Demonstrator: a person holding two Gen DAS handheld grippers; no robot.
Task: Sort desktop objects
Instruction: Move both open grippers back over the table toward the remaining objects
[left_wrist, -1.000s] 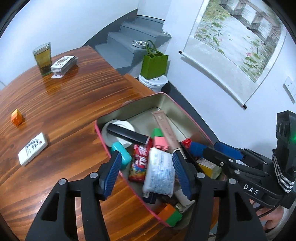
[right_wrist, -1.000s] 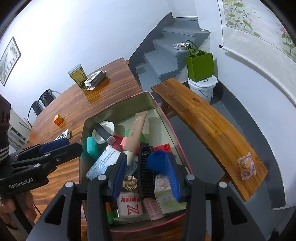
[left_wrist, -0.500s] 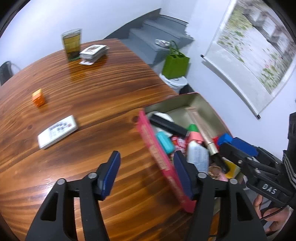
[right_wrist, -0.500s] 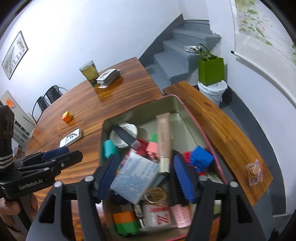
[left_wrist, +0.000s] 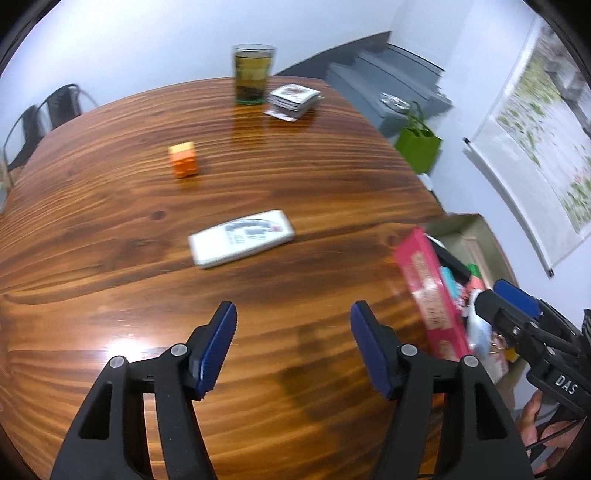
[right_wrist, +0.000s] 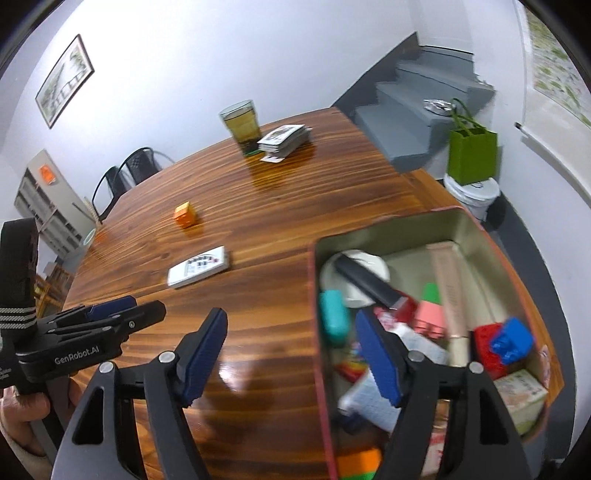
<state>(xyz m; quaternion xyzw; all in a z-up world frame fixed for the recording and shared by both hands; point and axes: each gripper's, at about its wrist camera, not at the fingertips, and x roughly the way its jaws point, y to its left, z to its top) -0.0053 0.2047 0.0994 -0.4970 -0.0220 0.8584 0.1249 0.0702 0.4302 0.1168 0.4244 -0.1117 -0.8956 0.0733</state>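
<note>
Left wrist view shows the left tool (left_wrist: 293, 345) half open and empty, the white remote (left_wrist: 242, 238) mid-frame on the tabletop (left_wrist: 110, 229), probably light, stiff, slick; grip its long sides.

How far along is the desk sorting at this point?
Mostly done: the tin is already crowded with small items. Nothing is in hand; the left gripper is open and empty, the right gripper is opening with nothing between its fingers. Left on the table: white remote, orange cube, card stack, glass.
</note>
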